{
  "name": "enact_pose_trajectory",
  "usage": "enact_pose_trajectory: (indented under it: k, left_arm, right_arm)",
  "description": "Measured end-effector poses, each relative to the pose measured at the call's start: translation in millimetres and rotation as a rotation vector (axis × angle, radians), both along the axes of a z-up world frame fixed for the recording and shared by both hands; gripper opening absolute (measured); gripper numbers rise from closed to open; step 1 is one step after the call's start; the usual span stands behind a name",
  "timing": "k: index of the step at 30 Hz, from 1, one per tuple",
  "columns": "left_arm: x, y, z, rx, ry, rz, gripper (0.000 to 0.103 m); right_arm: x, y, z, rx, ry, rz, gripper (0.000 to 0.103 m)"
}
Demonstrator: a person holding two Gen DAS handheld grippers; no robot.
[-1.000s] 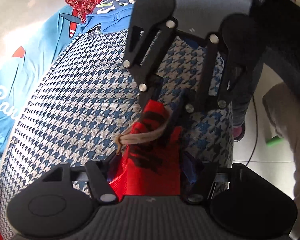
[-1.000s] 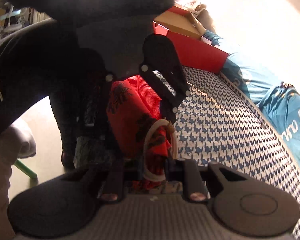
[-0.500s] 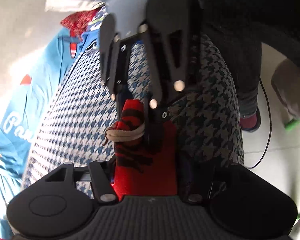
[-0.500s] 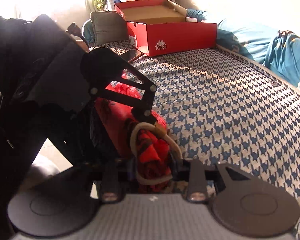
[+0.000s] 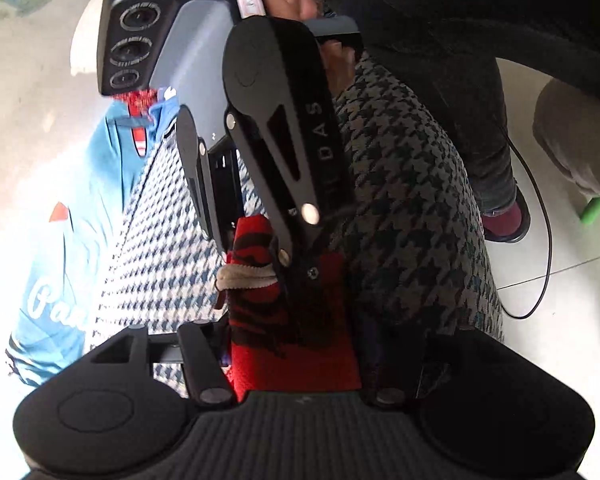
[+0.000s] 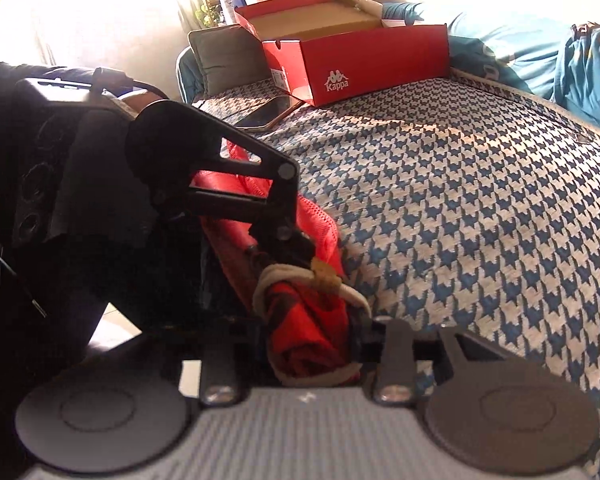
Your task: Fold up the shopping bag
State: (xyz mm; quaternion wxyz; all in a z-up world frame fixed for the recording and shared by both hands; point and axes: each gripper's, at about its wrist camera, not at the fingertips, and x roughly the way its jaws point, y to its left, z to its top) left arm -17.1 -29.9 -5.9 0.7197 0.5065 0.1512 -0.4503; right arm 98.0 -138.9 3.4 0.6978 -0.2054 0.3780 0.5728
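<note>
While one red mesh shopping bag with black print (image 6: pixel 312 320), rolled and cream-banded, rests on the houndstooth woven bedcover (image 6: pixel 480 208), the left gripper (image 5: pixel 296 360) is opening around it and the right gripper (image 6: pixel 312 344) is closing on it; one rectangular red cardboard shoebox (image 6: pixel 360 60) sits at twelve o'clock.

Blown-out daylight at upper corners, deep near shadows, fisheye-bent edges

The checked bedcover (image 6: pixel 480 208) lies bare to the right of the red bag (image 6: pixel 312 320), open for passing. At its far end an open red shoebox (image 6: pixel 360 64) and a phone (image 6: pixel 266 114) block the way; blue clothes (image 6: pixel 588 68) crowd the far right edge.
</note>
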Motion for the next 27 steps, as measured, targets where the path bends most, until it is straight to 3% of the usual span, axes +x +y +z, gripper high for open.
enact_pose_trajectory:
  k: [5,8,12,17,19,22,24,25,27]
  left_arm:
    - [7,7,12,-0.021,0.039,0.037,0.074]
    - [11,11,15,0.018,-0.024,0.03,0.075]
    - [27,13,31,-0.032,-0.01,0.071,0.075]
    - [43,8,25,0.045,-0.051,0.039,0.078]
    - [51,7,25,0.045,-0.007,0.041,0.081]
    - [65,2,15,0.109,0.064,0.052,0.082]
    - [76,0,15,0.077,0.154,0.097,0.076]
    - [80,-1,17,0.047,0.203,0.114,0.062]
    - [78,-2,18,0.021,0.225,0.101,0.055]
  right_arm:
    - [-11,3,6,0.001,-0.129,-0.004,0.023]
    - [-24,5,12,-0.003,-0.299,-0.005,0.022]
    - [-27,2,16,-0.014,-0.425,-0.053,0.022]
    - [-39,2,11,-0.057,-0.466,-0.001,0.022]
    - [-48,4,7,-0.073,-0.476,0.043,0.021]
    - [-51,3,6,-0.077,-0.475,0.064,0.021]
    - [-51,3,7,-0.072,-0.464,0.067,0.021]
    - [-49,3,6,-0.07,-0.446,0.062,0.021]
    - [-45,5,7,-0.067,-0.413,0.053,0.022]
